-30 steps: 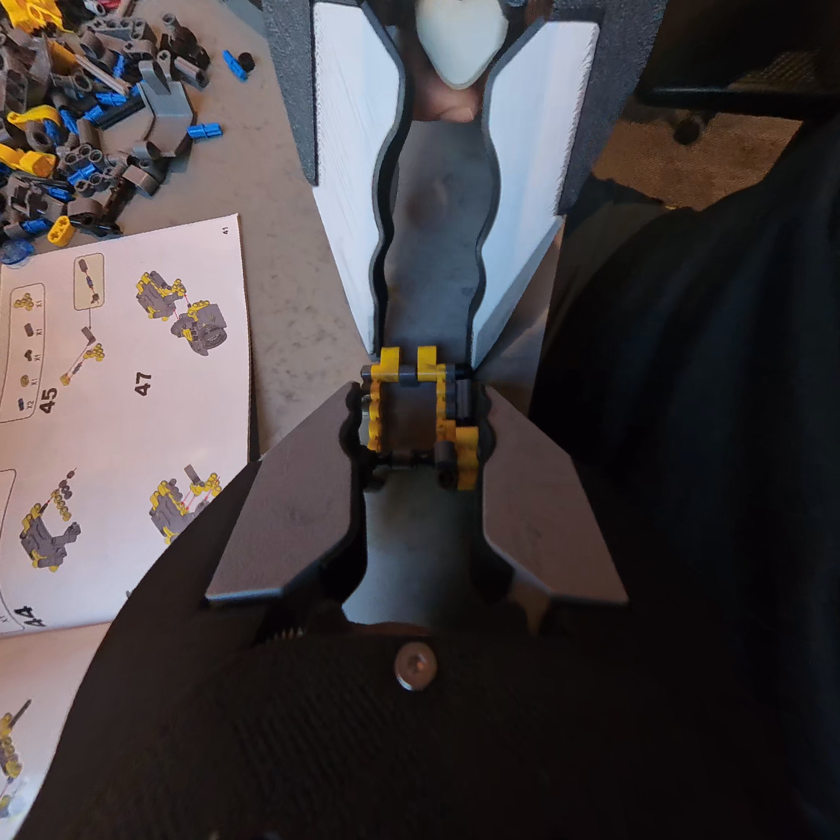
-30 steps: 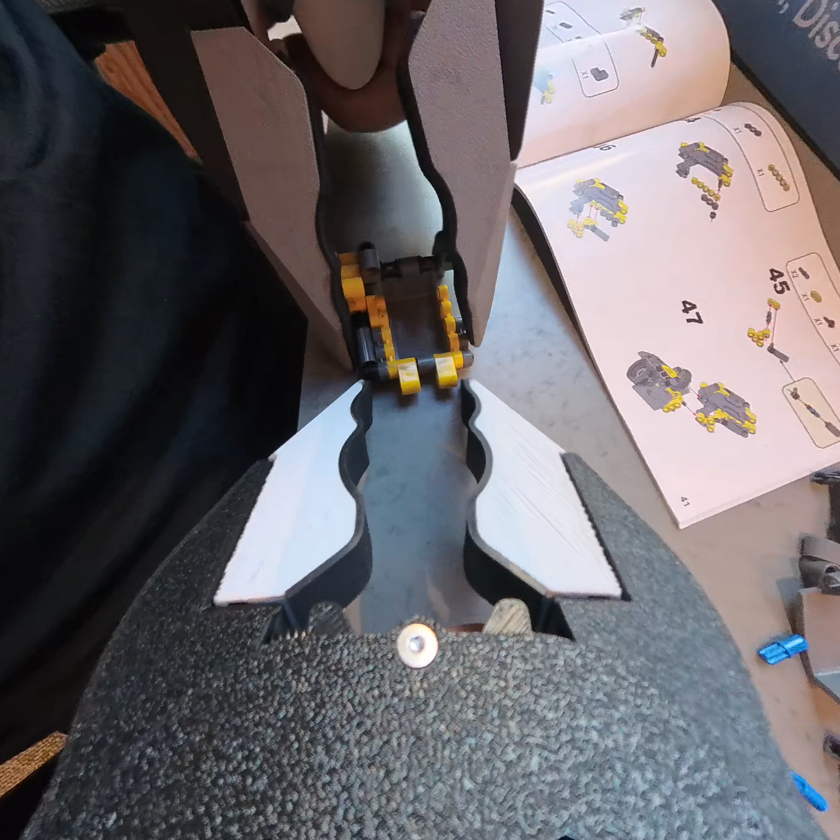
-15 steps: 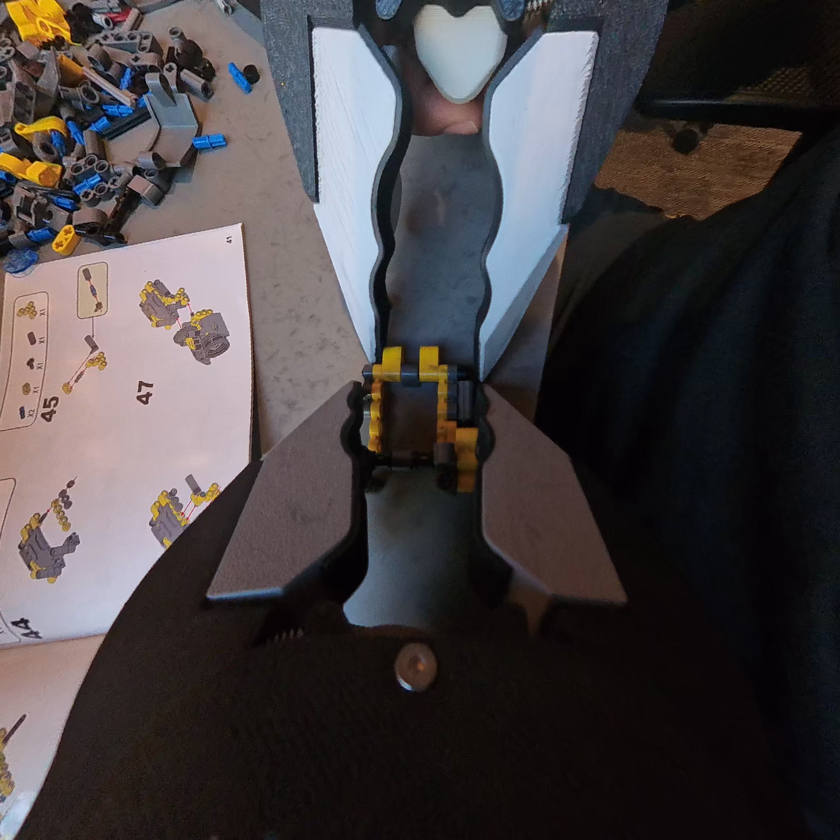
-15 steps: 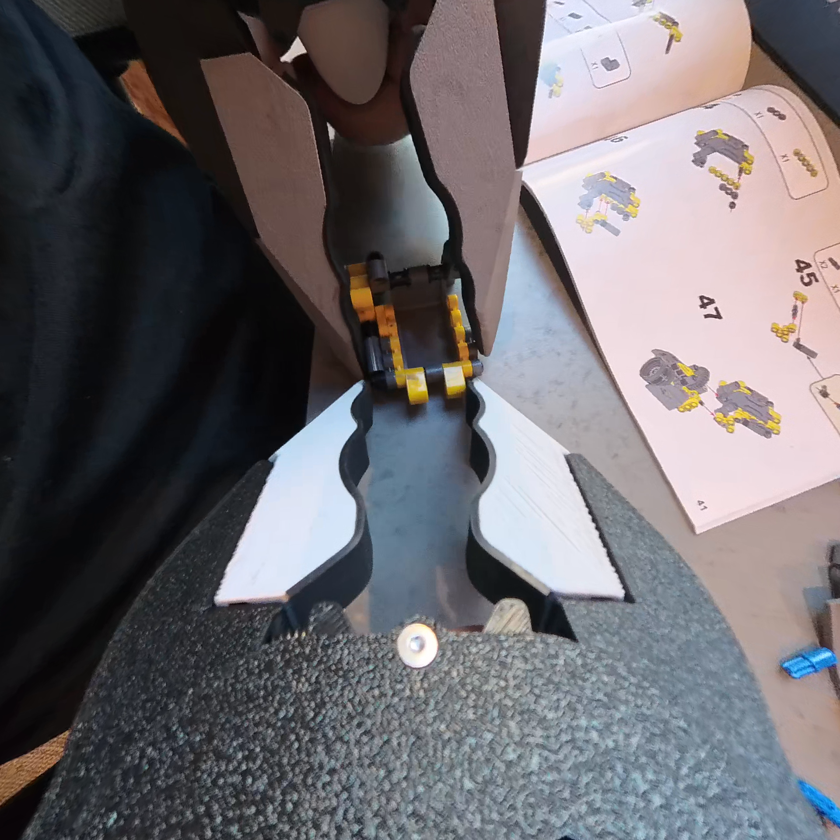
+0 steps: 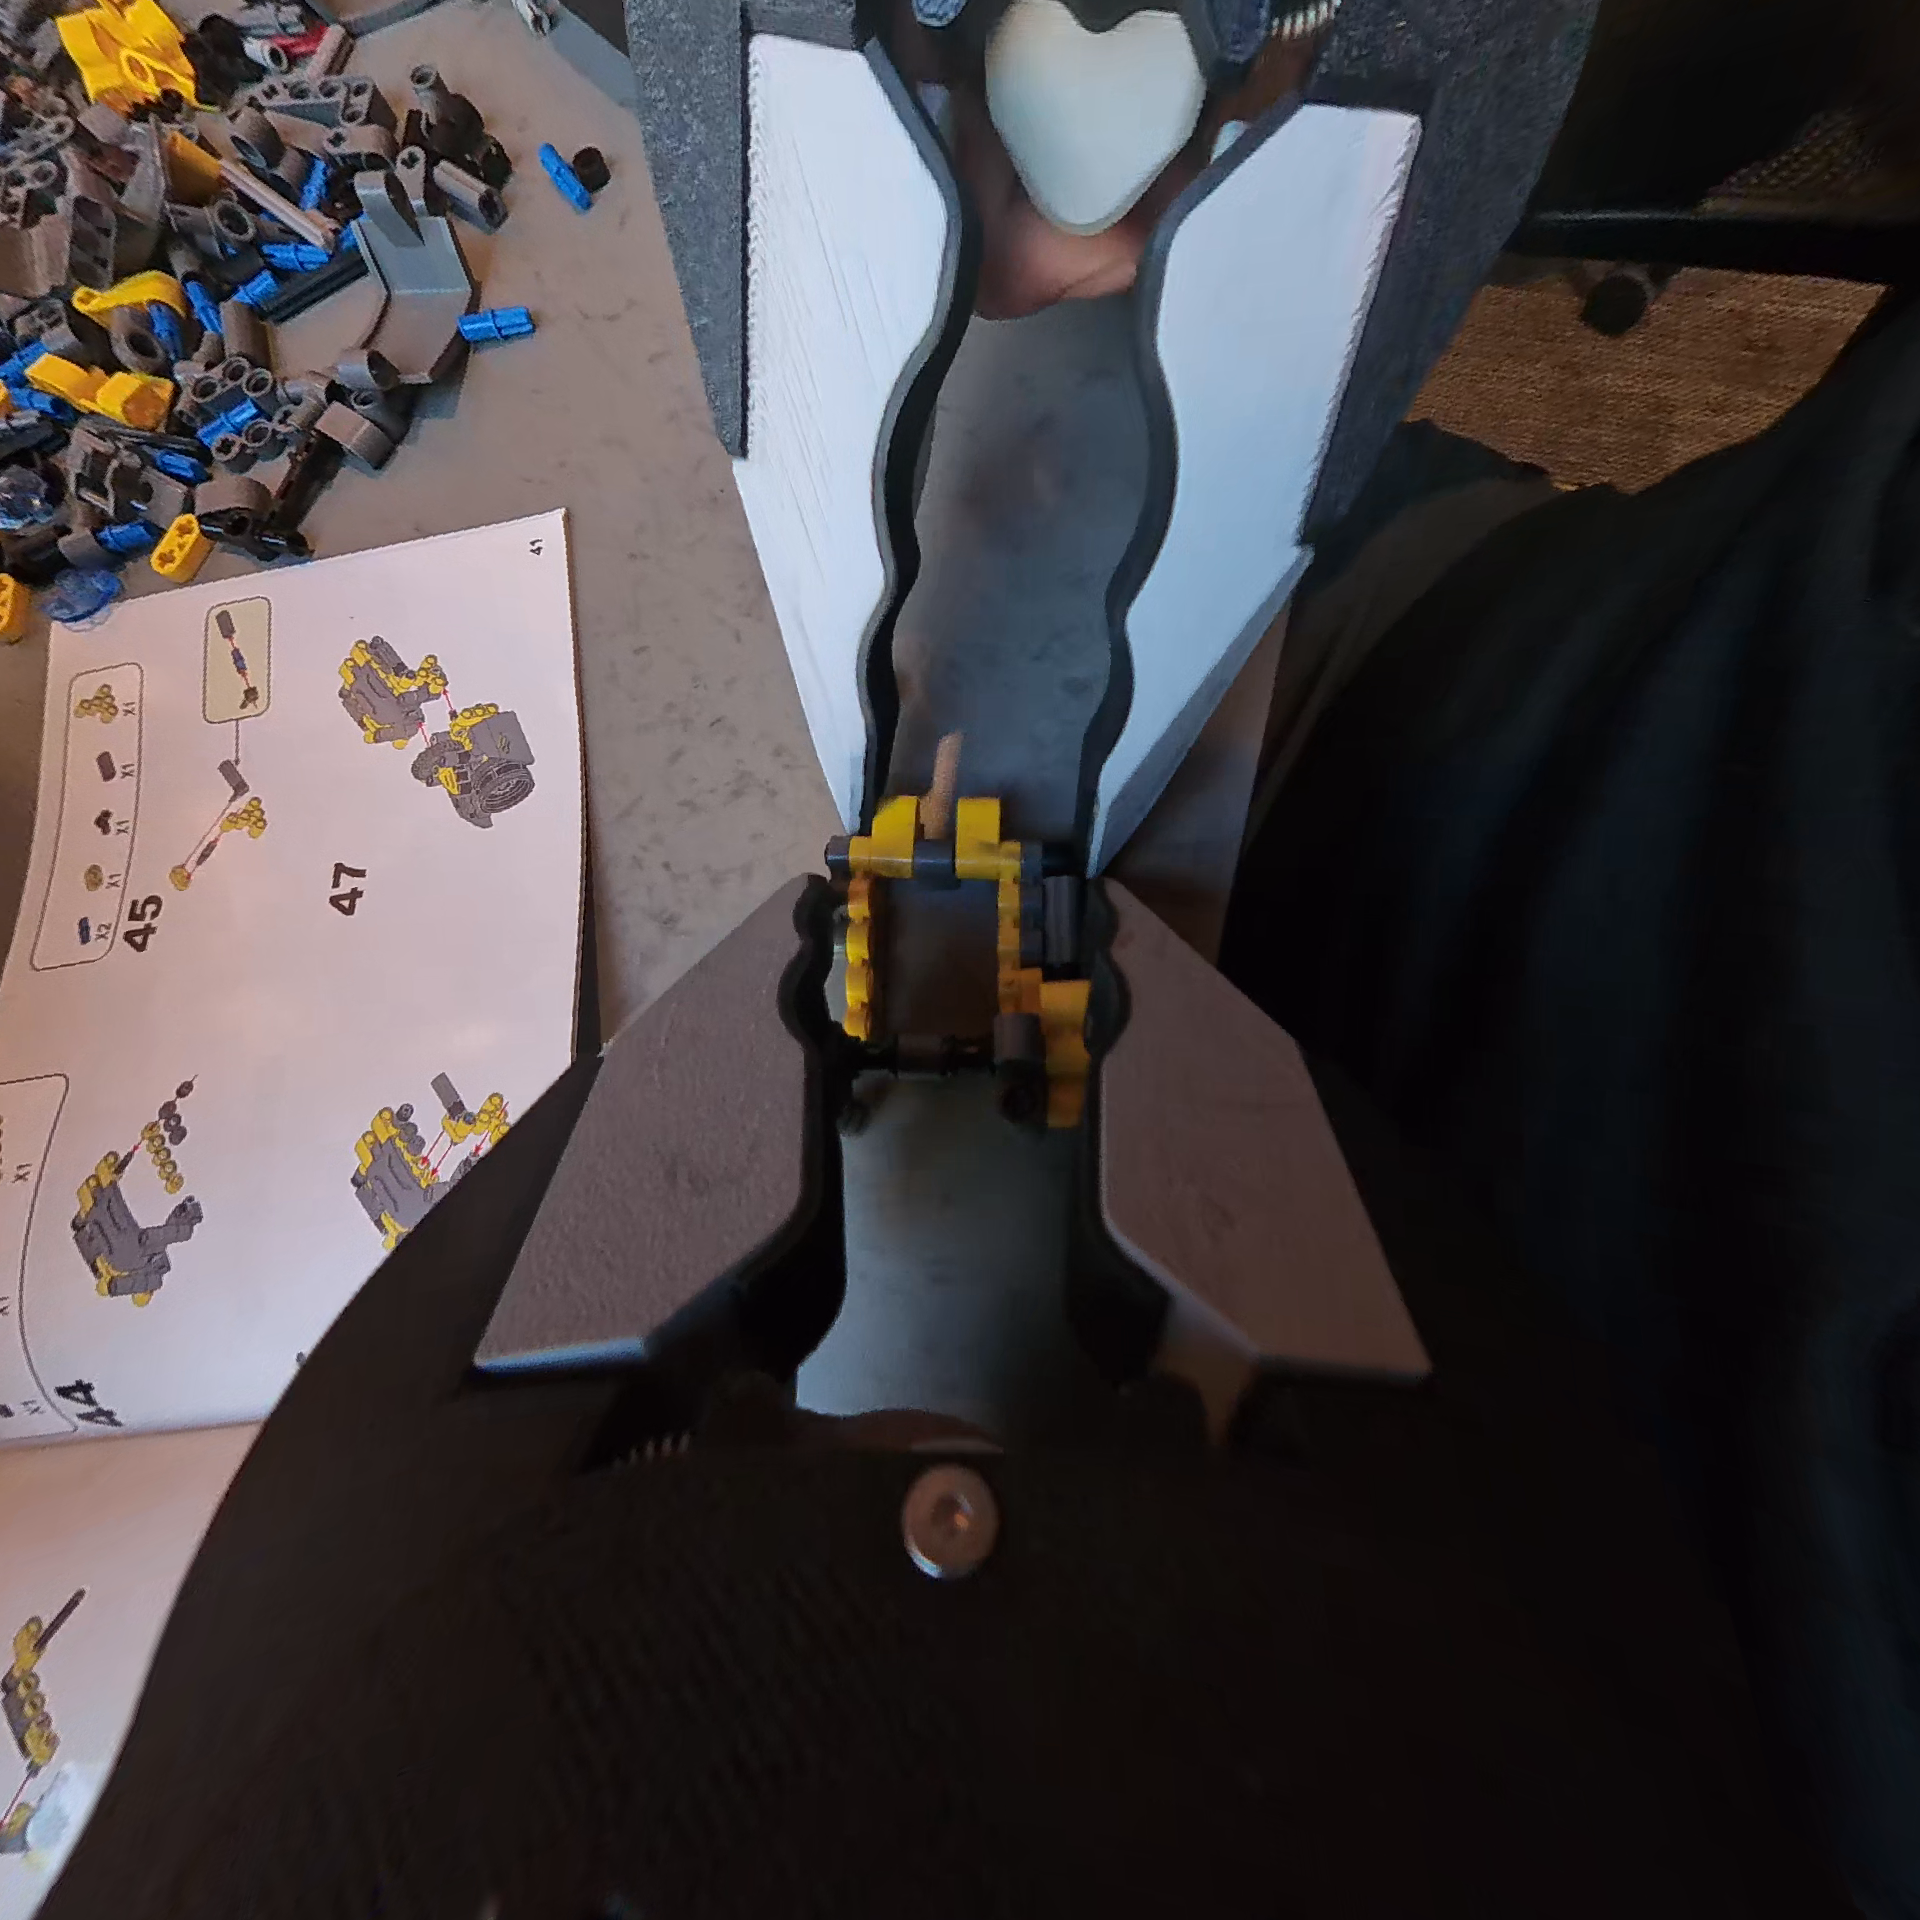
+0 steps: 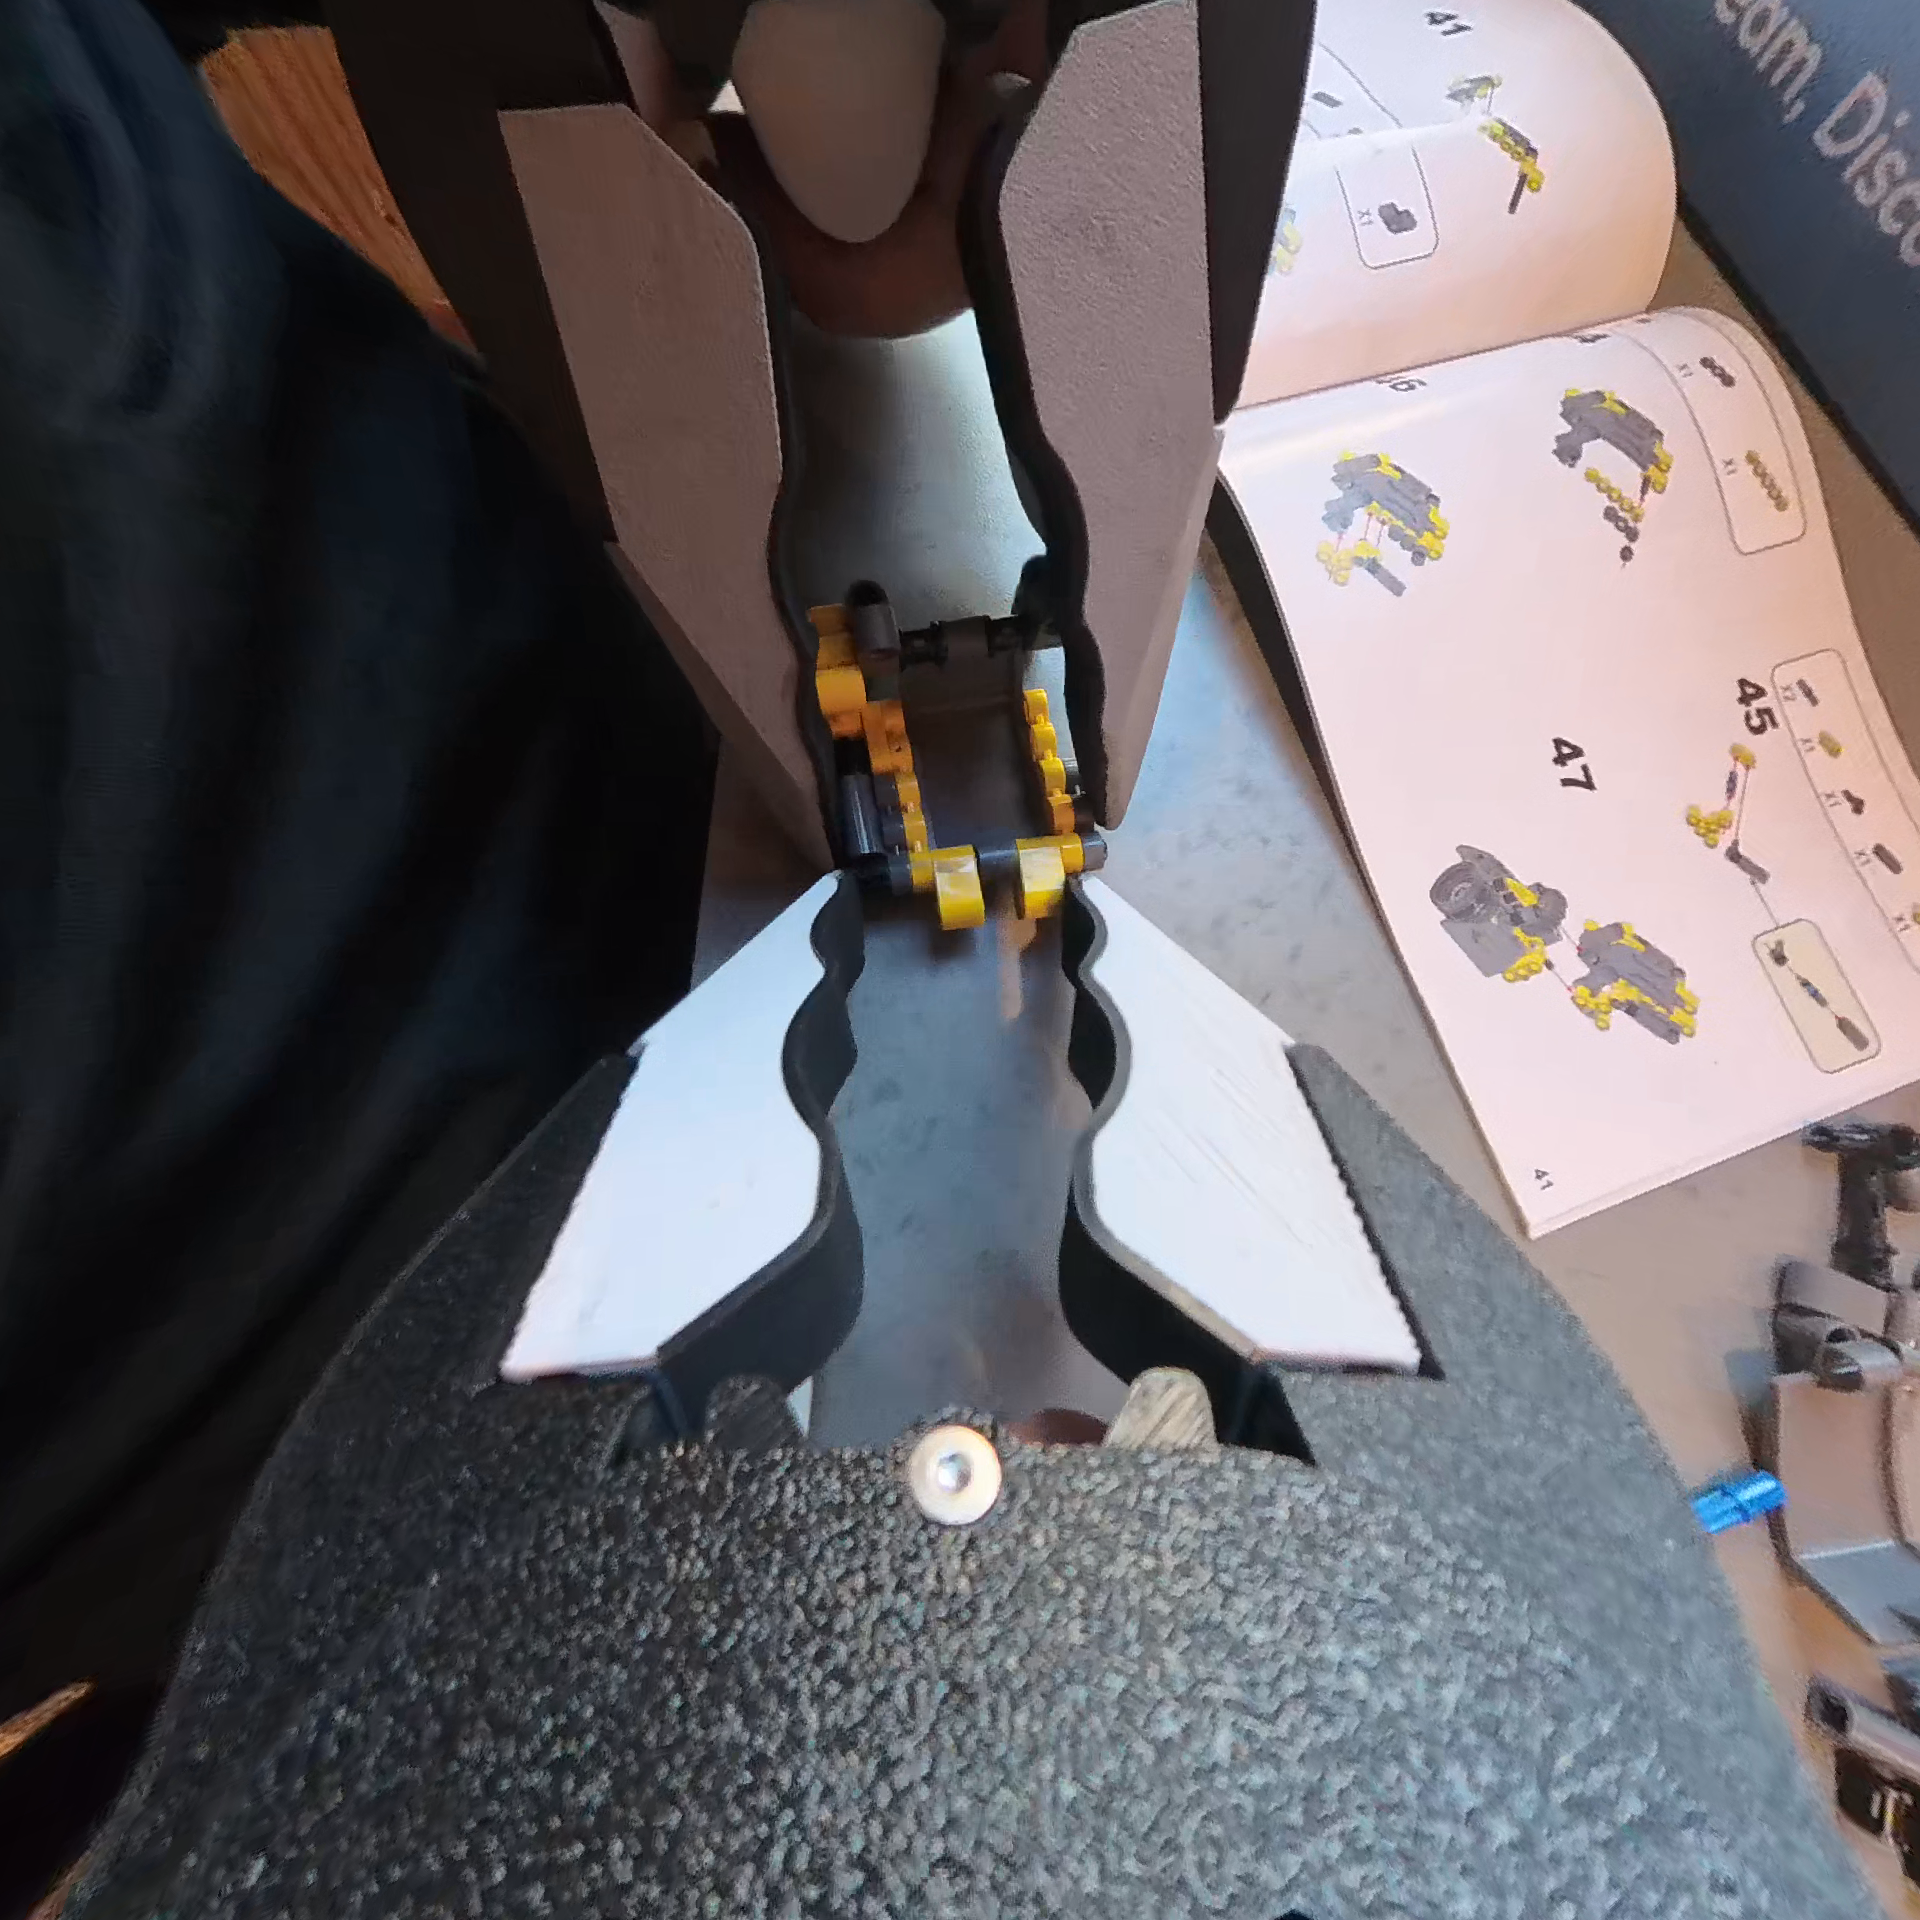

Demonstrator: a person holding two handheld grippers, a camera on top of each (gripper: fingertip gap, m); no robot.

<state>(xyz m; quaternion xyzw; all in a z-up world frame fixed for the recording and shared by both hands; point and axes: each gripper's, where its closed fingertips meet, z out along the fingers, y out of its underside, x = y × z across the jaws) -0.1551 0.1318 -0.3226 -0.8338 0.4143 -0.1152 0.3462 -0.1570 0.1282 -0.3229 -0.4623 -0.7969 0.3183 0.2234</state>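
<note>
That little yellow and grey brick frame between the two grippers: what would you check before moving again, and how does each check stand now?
1. Left gripper shut on the brick frame: ok.
2. Right gripper gripping the frame's far end: cannot tell; its tips meet the frame.
3. Frame whole, no parts hanging loose: cannot tell; a tan pin pokes out, blurred.
4. Instruction booklet open and in view: ok.
5. Loose parts pile apart from both grippers: ok.

Warm, low light falls across your table (image 5: 665, 436) and glares pink-orange off the booklet (image 5: 281, 935), while the left gripper (image 5: 961, 966) body and the dark cloth (image 5: 1610, 1039) sink into near-black shadow. Wide-angle distortion bends both views' edges, and the parts pile (image 5: 156, 281) looks slightly soft, perhaps from motion.
</note>
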